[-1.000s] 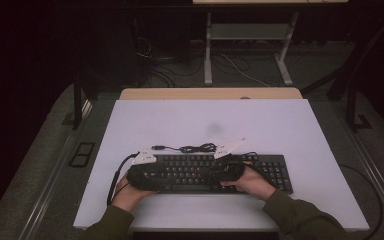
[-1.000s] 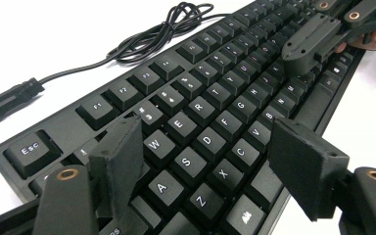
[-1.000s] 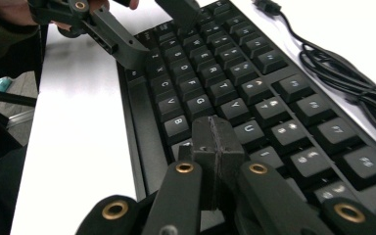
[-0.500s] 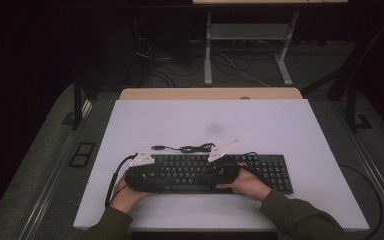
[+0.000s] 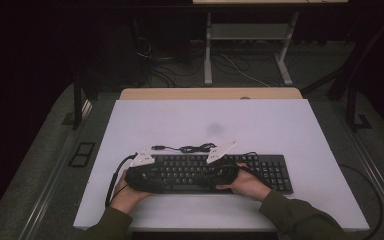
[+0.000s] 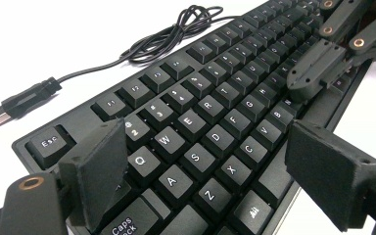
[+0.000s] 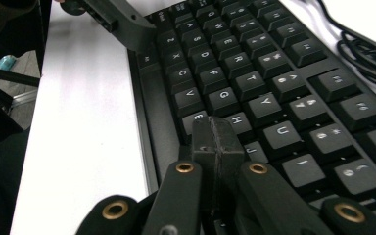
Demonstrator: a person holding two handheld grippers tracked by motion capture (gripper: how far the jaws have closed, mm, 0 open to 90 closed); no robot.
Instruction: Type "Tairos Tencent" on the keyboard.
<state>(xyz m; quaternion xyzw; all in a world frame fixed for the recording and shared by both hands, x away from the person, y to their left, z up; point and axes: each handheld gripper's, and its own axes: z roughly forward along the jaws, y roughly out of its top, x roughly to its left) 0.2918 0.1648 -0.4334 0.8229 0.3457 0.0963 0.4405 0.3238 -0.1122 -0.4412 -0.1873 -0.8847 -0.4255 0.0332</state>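
So there's a white rectangular tabletop (image 5: 290, 130) with a black plastic full-size keyboard (image 5: 272, 170) lying near its front edge. Left gripper (image 6: 210, 161) hovers over the keyboard's left end, jaws apart, just been opening, nothing between them. Right gripper (image 7: 214, 134) sits mid-keyboard, jaws pressed together. Keyboard's thin black USB cable (image 6: 176, 34) is coiled just behind the keyboard.

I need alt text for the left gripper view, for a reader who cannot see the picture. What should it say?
The left gripper, jaws open and just widened, hangs over the left end of a black keyboard with nothing between its pads. The shut right gripper rests on keys farther along. The keyboard's cable lies coiled on the white table, its USB plug loose.
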